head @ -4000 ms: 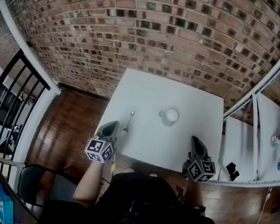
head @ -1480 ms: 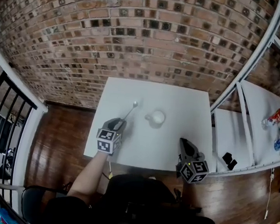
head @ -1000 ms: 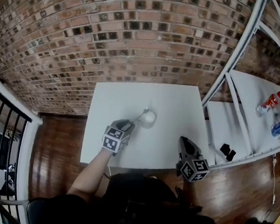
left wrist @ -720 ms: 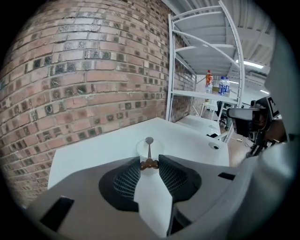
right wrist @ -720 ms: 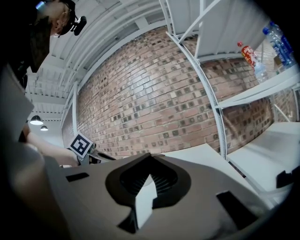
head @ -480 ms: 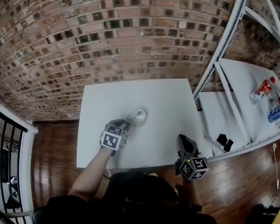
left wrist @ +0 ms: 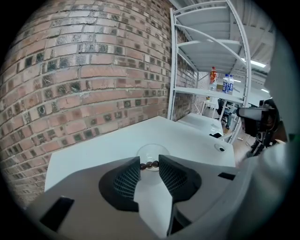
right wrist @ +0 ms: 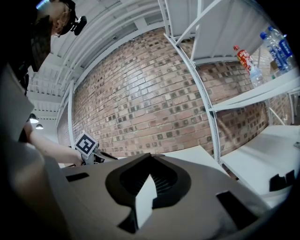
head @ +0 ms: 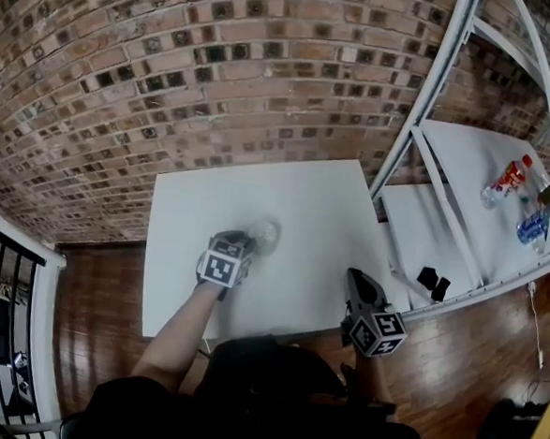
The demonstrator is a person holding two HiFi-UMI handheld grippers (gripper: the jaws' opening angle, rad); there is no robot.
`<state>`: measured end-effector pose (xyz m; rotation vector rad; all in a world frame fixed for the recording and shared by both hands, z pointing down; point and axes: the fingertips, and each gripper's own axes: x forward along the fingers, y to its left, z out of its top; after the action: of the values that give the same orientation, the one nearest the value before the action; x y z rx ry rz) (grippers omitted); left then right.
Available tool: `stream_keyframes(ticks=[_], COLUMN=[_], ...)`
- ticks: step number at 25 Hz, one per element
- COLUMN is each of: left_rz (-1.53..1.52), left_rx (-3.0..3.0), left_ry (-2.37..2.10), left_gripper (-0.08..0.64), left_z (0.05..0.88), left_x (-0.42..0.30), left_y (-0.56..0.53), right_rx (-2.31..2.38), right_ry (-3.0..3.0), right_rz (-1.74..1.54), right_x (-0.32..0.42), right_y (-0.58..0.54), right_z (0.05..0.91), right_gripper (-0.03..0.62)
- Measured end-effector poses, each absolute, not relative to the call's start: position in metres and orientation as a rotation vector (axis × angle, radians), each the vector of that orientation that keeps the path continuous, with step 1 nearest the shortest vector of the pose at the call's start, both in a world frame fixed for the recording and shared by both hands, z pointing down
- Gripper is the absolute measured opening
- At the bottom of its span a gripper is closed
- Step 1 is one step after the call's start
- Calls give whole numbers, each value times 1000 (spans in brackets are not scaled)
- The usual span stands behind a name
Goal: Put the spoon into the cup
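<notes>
Left tongs (left wrist: 149,162): pinching the spoon (left wrist: 151,164) by its handle
Cup (left wrist: 152,151): upright on the worktop (left wrist: 93,150), just beyond those tongs
Right tongs (right wrist: 151,155): pressed together, empty, by the worktop's near edge

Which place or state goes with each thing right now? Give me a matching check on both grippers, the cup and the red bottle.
Things:
1. left gripper
2. right gripper
3. cup
4. red bottle

Places or states:
A. on the shelf
B. shut, nothing in it
C. shut on the spoon
D. on the table, straight ahead of the left gripper

Pairs: 1-C, 2-B, 3-D, 4-A
</notes>
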<state>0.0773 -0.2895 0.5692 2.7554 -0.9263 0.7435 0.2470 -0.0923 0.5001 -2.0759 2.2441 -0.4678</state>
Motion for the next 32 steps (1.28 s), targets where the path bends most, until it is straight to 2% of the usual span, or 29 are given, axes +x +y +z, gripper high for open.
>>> stream_keyframes(ticks=[14,17,22,26,30,32], left_rz=[665,599,410,280,180,115], left_rx=[2719,2715,2711,2720,2731,2715], left_ry=[-929,-932,-965,-1058,-1205,-1273], left_gripper=[135,199,199,167,77,66], left_z=[583,572,539,509,481,469], left_x=[79,76,55,21,-10,-27], left_y=[-300,-298,-295,-296,-294,-292], right_rx=[-2107,-2089,-2041,-1976,-1932,-1906], right_ry=[2232,2257,2337,2456,2510,2540], right_rz=[-452,-453,-449,-411,-357,-326], right_x=[258,252,236,216,205,198], right_y=[-96,-103,-118,-134,-151,-160], right_z=[497,497,495,489,477,472], right_gripper=[5,5,5,5,5,5])
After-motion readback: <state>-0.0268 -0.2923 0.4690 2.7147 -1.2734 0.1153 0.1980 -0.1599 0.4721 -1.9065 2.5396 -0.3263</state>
